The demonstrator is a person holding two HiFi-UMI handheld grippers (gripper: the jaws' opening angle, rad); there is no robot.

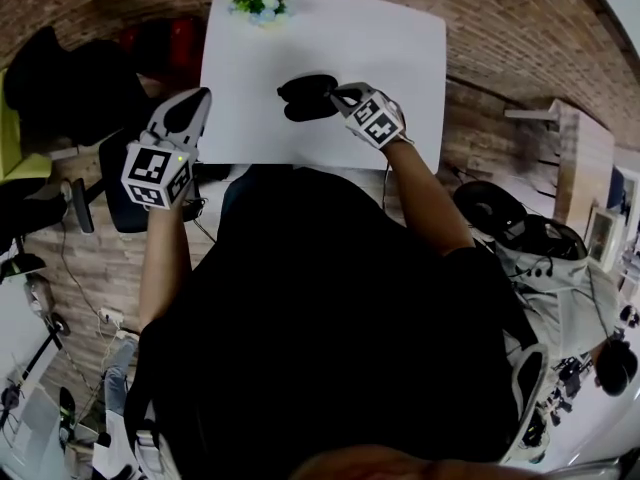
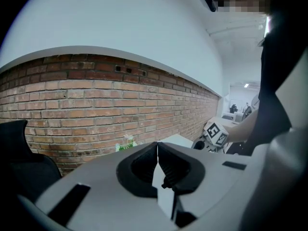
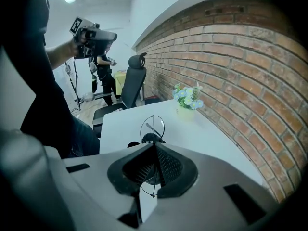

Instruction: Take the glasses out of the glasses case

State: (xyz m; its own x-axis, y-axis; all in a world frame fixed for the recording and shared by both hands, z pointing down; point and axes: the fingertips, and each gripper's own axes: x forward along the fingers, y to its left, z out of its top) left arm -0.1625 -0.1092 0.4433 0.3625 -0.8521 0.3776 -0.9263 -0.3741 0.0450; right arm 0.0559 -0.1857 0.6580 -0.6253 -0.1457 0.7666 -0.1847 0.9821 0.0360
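The black glasses case (image 1: 306, 99) lies open on the white table (image 1: 400, 58). My right gripper (image 1: 337, 93) is at the case's right end. In the right gripper view my right gripper (image 3: 155, 145) is shut on thin wire-framed glasses (image 3: 153, 127); one round lens stands up past the jaws and another ring shows below them. Part of the case (image 3: 148, 139) is visible just beyond the jaws. My left gripper (image 1: 199, 98) is held up off the table's left edge. In its own view the left gripper (image 2: 157, 144) is shut with nothing in it.
A small pot of flowers (image 1: 260, 1) stands at the table's far edge by the brick wall (image 3: 240, 66). A black office chair (image 3: 133, 83) stands off the table's left end. Another person (image 3: 103, 71) stands far behind.
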